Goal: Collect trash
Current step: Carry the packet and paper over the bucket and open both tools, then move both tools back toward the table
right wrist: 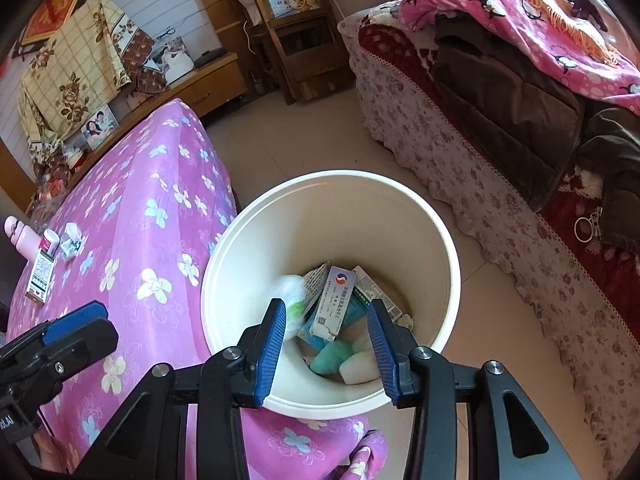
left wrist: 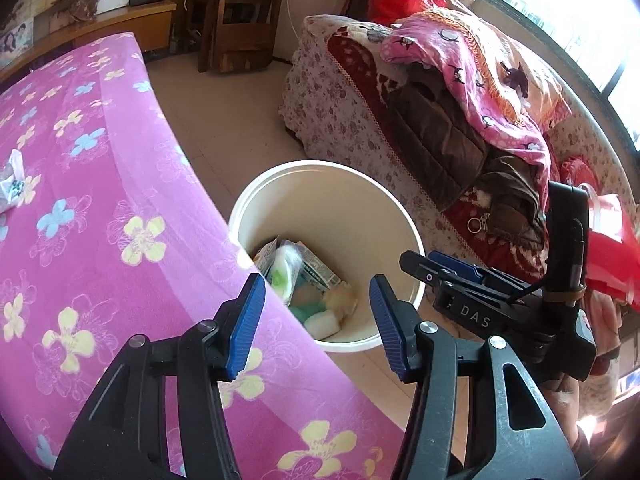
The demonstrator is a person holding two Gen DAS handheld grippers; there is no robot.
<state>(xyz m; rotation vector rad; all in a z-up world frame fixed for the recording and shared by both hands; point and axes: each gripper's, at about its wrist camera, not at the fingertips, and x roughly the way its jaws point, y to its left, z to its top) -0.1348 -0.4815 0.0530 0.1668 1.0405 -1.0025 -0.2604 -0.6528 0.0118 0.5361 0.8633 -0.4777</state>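
So the count: one white bucket (right wrist: 448,248), two hand-held grippers, left (left wrist: 318,322) and right (right wrist: 328,346). On the pink flowered surface (right wrist: 132,240): one pink bottle (right wrist: 20,240), one small box (right wrist: 40,276), one crumpled wrapper (right wrist: 71,242).

It was a lived-in home: a flowered cloth (right wrist: 132,240) covered the bench, blankets (left wrist: 480,80) lay heaped on a sofa (right wrist: 460,168), family photos (right wrist: 100,126) stood on a cabinet (right wrist: 208,84).
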